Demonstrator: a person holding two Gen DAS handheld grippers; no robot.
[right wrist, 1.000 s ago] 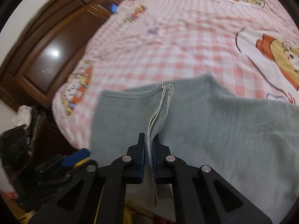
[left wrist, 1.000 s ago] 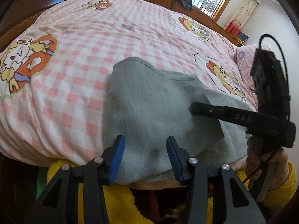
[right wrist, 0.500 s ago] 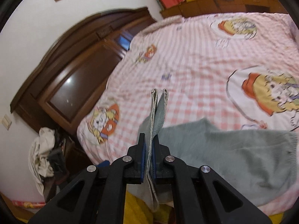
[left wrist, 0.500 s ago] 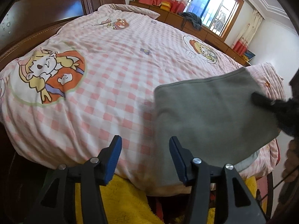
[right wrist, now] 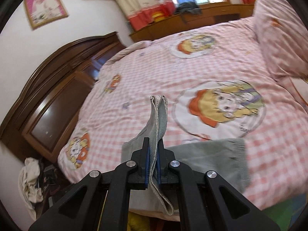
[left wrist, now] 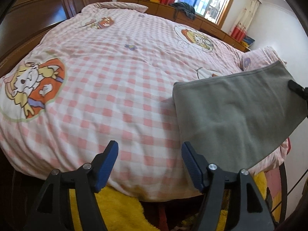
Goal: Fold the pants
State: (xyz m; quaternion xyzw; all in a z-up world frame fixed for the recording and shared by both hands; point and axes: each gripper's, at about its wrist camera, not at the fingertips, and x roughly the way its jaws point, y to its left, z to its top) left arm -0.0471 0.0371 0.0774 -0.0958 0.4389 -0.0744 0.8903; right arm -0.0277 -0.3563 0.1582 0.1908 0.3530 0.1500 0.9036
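Pants (right wrist: 211,159), grey, partly on checked bedspread (left wrist: 115,96); one edge lifted. Right gripper (right wrist: 153,165) clamped tight on doubled fabric edge, which stands up ahead of its tips. Left gripper (left wrist: 149,165) empty, jaws opening, cloth just to its right. Judgement: carry held edge across onto lying half, keep it taut, line up hems before letting go.

Home bedroom, bed (left wrist: 119,88) with checked quilt, curtained window (left wrist: 207,2), wooden wardrobe (right wrist: 57,104)

Left claw (left wrist: 149,155) opening, empty, right claw (right wrist: 152,155) clamped
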